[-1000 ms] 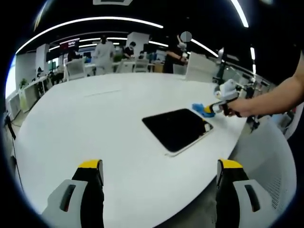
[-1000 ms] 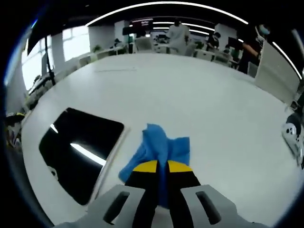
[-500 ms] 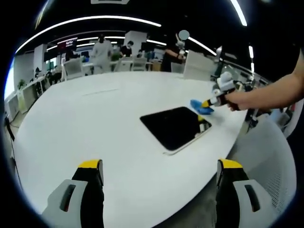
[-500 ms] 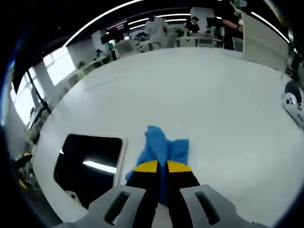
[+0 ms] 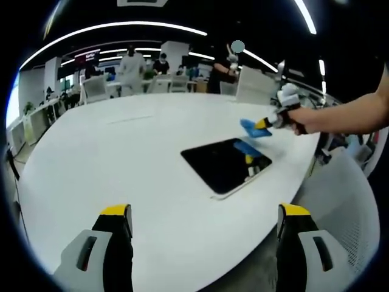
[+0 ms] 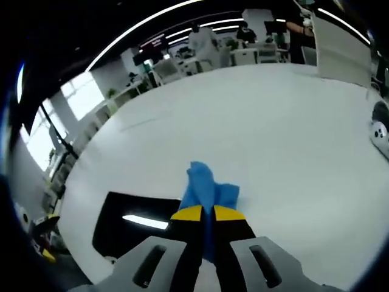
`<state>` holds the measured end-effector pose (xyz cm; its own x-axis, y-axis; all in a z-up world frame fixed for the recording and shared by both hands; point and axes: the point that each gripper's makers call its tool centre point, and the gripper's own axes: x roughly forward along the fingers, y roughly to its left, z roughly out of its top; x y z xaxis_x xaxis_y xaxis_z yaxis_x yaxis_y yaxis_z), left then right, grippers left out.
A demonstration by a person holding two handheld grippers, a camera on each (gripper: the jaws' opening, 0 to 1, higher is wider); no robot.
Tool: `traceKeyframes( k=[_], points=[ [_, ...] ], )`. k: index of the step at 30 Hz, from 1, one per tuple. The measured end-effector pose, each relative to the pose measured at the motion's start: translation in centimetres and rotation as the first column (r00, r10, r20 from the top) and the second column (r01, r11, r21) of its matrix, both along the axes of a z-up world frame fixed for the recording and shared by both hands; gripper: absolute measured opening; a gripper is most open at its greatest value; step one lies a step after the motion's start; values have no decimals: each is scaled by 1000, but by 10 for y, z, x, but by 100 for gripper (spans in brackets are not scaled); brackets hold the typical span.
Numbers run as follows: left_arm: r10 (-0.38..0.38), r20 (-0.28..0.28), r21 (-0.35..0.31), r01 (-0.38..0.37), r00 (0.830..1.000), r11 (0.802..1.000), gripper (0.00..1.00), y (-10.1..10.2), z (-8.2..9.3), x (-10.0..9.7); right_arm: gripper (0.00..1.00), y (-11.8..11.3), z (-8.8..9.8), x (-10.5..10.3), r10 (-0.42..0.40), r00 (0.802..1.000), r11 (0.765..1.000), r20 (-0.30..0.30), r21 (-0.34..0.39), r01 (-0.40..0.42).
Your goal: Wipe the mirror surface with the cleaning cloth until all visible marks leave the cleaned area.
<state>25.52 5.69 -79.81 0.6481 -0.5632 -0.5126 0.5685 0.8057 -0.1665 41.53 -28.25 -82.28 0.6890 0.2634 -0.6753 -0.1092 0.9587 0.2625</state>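
Right tool [image 6: 202, 213] — jaws clamped on blue cleaning cloth [image 6: 205, 186], held above the far edge of the mirror [image 5: 226, 163]. Mirror — dark, flat on the white bench [image 5: 109, 158], near its edge. Left tool [image 5: 203, 213] — jaws wide apart, gripping nothing, well back from the mirror.

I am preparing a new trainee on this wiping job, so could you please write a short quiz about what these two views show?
1. True or false: the right claw is shut on the blue cloth.
2. What is the left claw holding? A) the cloth B) nothing C) the mirror
3. Fill in: in the left gripper view, the cloth is held ____ the dark mirror, which lies flat on the white table.

Key: 1 true. 2 B, its jaws stand wide apart. 3 above, by its far edge; the glass reflects the cloth, and contact cannot be told.
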Motion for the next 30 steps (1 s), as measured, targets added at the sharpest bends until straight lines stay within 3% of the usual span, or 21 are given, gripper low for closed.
traceKeyframes(
  k=[14,22,30],
  points=[
    [6,8,-6,-6,1000,1000,99,2,2,2,0,50,-13,6,68,996,997,-56,23,-67],
    [6,9,-13,-6,1000,1000,99,1,2,2,0,58,-46,1,79,988,996,-131,-22,-83],
    [5,14,-16,-4,1000,1000,99,2,3,3,0,70,-44,6,61,988,998,-144,-8,-62]
  ],
)
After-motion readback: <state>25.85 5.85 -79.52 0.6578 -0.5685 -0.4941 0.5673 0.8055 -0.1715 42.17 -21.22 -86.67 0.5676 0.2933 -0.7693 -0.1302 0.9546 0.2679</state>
